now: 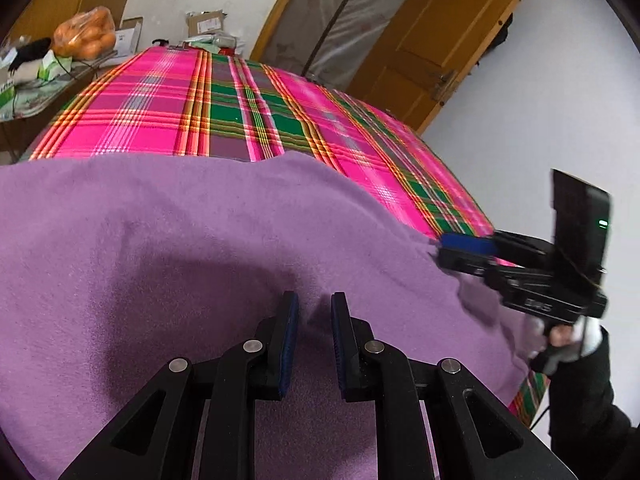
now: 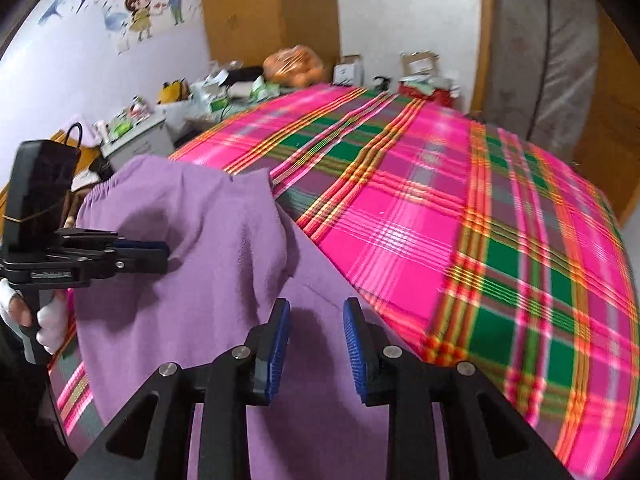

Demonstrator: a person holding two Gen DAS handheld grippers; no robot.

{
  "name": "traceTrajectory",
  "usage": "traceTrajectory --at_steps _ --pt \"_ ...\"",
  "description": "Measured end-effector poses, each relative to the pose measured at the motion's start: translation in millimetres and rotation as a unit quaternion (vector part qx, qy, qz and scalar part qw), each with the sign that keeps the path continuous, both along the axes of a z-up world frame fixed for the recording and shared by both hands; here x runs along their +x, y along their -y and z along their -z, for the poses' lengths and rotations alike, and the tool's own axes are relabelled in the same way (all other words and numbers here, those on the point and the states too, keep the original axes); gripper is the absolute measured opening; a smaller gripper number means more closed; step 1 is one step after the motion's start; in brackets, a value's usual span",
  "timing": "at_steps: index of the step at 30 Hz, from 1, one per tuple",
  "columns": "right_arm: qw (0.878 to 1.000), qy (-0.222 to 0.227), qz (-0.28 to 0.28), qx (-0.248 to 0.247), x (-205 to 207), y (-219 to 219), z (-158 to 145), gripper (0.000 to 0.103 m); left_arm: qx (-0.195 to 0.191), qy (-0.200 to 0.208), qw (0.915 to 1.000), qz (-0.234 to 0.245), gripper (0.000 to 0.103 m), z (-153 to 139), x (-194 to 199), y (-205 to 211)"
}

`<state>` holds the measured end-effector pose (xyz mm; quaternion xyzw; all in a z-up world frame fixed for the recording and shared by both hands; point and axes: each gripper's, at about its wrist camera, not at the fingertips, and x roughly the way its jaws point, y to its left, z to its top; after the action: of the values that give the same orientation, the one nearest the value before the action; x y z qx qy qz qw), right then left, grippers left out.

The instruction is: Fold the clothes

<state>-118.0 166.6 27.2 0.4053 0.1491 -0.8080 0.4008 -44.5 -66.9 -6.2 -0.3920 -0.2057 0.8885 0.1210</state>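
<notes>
Nearest the left wrist camera, the left gripper shows black linked arms with round steel pins and ribbed blue pads; its fingers stand apart with a raised ridge of the purple garment between them, and whether they actually press the cloth cannot be told. From the right wrist view this same gripper looks flat-closed where it meets a lifted fold of the soft, fleecy fabric. The right gripper has its blue-ribbed fingers spread above the garment, gripping nothing; from the left view its tip sits at the garment's right edge. The garment lies over the near part of the plaid bedsheet, a smooth weave of pink, green and orange stripes, with a gathered elastic hem toward the left. Farther off are a bag of oranges, cardboard boxes and a wooden door.
</notes>
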Motion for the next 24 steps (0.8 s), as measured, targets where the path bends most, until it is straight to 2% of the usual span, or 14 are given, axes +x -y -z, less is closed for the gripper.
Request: traceTrajectory --at_steps 3,5,6,8,10,13,17,19,22,24 --pt "1.000 0.013 -0.017 -0.005 -12 6 9 0.035 0.011 0.000 0.9999 0.001 0.016 1 3 3" --pt "1.000 0.012 -0.024 -0.007 -16 8 10 0.034 0.016 0.000 0.9999 0.002 0.016 1 2 3" --pt "1.000 0.010 -0.023 -0.004 -17 11 11 0.030 0.018 0.000 0.9998 0.003 0.016 1 2 3" --pt "1.000 0.009 -0.022 -0.003 -23 18 14 0.007 0.021 -0.001 0.9998 0.004 0.019 1 1 4" --pt "1.000 0.003 -0.010 -0.006 -23 17 11 0.004 0.022 -0.001 0.9997 0.004 0.019 1 0 4" --pt "1.000 -0.014 0.014 -0.018 -27 15 8 0.004 0.023 -0.001 0.9997 0.005 0.019 1 -2 4" --pt "0.998 0.004 0.055 -0.036 -43 2 7 0.004 0.024 0.000 0.9997 0.005 0.019 2 -3 4" --pt "0.997 0.002 0.066 -0.027 -43 2 8 0.005 0.024 -0.001 0.9997 0.005 0.019 2 -2 4" --pt "0.995 -0.006 0.090 -0.030 -43 -6 -1 0.007 0.025 -0.001 0.9997 0.005 0.019 2 -2 5" --pt "0.992 -0.011 0.110 -0.053 -40 -19 -10 0.008 0.026 -0.001 0.9996 0.005 0.019 2 -2 5"
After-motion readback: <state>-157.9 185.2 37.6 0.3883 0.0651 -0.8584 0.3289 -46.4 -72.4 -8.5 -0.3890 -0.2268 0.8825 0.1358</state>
